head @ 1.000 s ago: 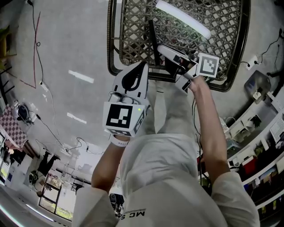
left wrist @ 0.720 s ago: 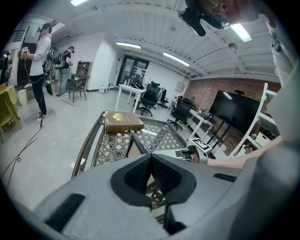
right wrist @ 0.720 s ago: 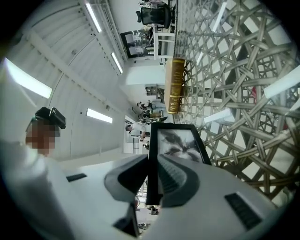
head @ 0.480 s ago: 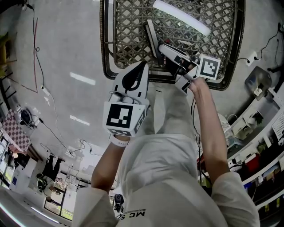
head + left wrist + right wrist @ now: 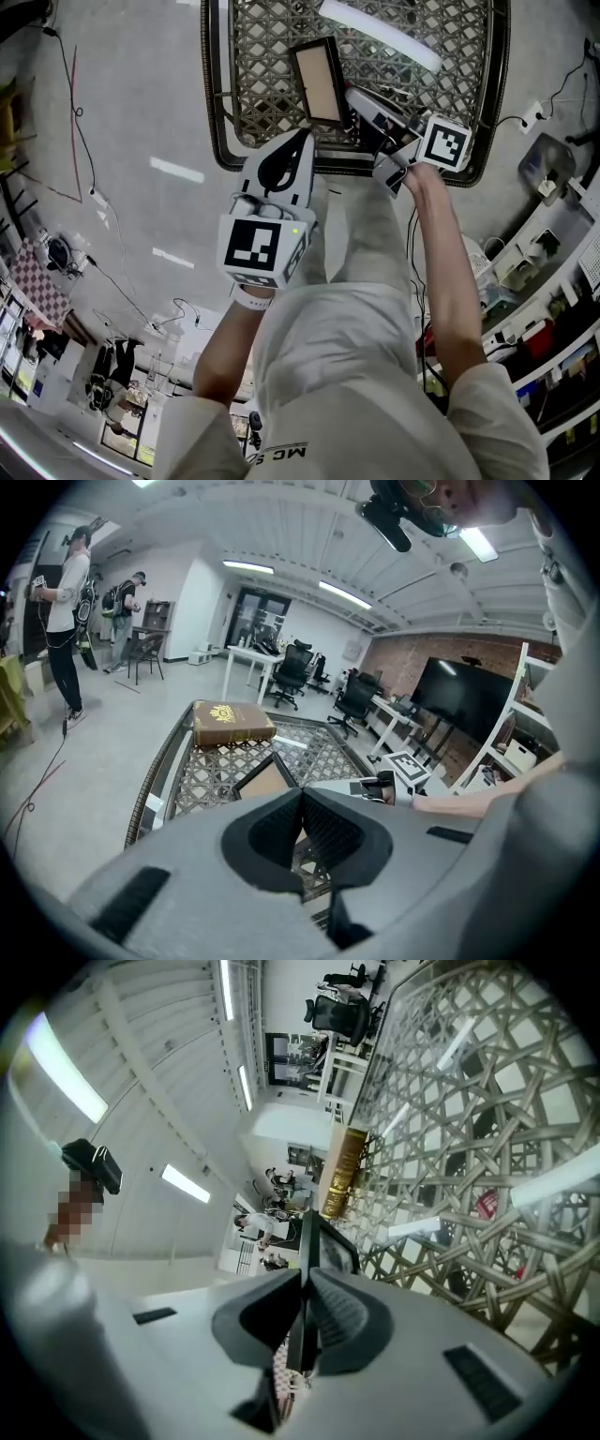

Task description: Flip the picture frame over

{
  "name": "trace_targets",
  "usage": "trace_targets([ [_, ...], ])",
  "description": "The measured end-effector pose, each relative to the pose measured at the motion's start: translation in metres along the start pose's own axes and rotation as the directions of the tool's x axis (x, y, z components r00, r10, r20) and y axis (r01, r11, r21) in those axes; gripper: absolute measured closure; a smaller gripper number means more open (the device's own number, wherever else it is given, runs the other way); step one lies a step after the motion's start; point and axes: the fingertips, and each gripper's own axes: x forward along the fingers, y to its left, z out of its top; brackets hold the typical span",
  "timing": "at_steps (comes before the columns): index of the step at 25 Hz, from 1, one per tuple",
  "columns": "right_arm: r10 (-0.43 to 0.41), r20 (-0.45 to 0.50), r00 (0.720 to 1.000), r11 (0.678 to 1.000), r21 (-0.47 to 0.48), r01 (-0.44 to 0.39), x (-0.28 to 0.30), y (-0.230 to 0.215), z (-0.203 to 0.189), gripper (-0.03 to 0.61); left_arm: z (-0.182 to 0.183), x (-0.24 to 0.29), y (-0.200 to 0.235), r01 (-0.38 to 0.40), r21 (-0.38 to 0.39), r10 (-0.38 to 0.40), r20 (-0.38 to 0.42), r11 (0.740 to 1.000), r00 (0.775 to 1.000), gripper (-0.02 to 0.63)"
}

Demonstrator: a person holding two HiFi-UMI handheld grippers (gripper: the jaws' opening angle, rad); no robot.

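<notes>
The counter [image 5: 217,103] is looked down on steeply from the head view; it is seen low and close in the left gripper view, closer and rolled sideways in the right; the picture frame [image 5: 319,80] is shared by all.

Pale grey floor [image 5: 141,84] filling the left of the head view, crossed by thin cables [image 5: 77,117]. Cluttered shelves [image 5: 553,366] at lower right. In the left gripper view: brick wall [image 5: 398,663] with black screen [image 5: 459,697] at right, office chairs [image 5: 292,672] and white desk [image 5: 246,656] mid-frame, strip lights [image 5: 345,594] along the white ceiling [image 5: 281,527]. Dark glass doorway [image 5: 253,621] behind.
</notes>
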Motion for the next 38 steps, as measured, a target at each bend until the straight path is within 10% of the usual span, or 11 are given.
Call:
trace_targets([
  [24,-0.346,0.193,0.918,0.884,-0.262,0.388,-0.026,-0.021,0.023,0.555,-0.002,-0.02,0.001,-0.003,0.007,0.003,0.023,1.0,1.0,0.589],
  [38,-0.448,0.195,0.873,0.681,-0.558,0.474,-0.047,0.07,-0.002,0.554,0.047,-0.087,-0.017,0.019,0.07,-0.027,0.116,0.997,0.993,0.589],
])
